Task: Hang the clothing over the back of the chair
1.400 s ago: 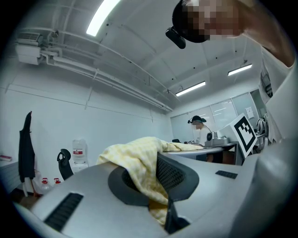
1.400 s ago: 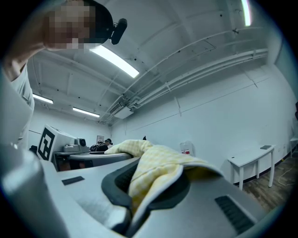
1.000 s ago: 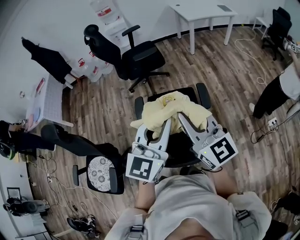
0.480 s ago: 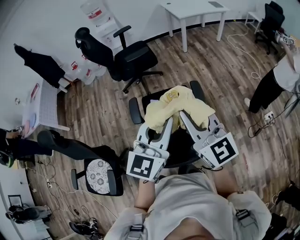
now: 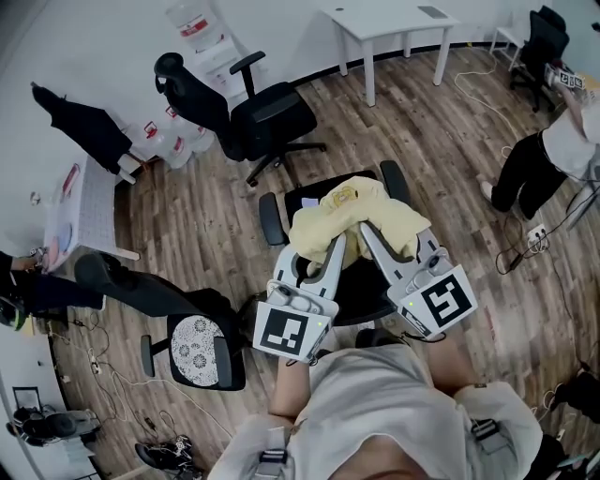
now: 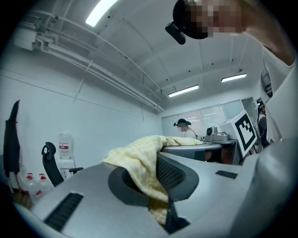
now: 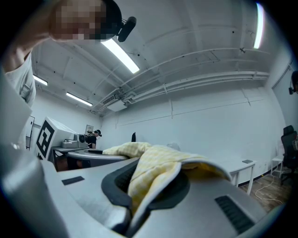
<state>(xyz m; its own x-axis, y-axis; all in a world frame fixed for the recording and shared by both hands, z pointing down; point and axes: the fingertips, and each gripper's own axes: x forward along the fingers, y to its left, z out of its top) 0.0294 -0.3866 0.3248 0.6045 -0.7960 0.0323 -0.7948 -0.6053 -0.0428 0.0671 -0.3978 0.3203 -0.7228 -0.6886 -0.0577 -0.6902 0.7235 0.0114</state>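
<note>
A pale yellow garment (image 5: 354,218) hangs bunched between my two grippers, above a black office chair (image 5: 330,281) right in front of me. My left gripper (image 5: 330,246) is shut on the cloth's left part; the yellow checked fabric (image 6: 139,167) is pinched between its jaws. To the right, my right gripper (image 5: 367,232) is shut on the other part, with fabric (image 7: 151,174) draped over and clamped in its jaws. Both grippers point level. The chair's seat and armrests (image 5: 270,218) show under the cloth; most of its back is hidden by the grippers.
A second black office chair (image 5: 253,117) stands farther off at the upper left, by water bottles (image 5: 169,145). A white table (image 5: 389,23) is at the back. A patterned chair (image 5: 197,349) sits at my left. A person (image 5: 548,155) stands at the right, with cables (image 5: 506,103) on the wood floor.
The garment has risen slightly and bunched higher between the grippers since a second ago; the view has shifted a little. Both grips stay the same.
</note>
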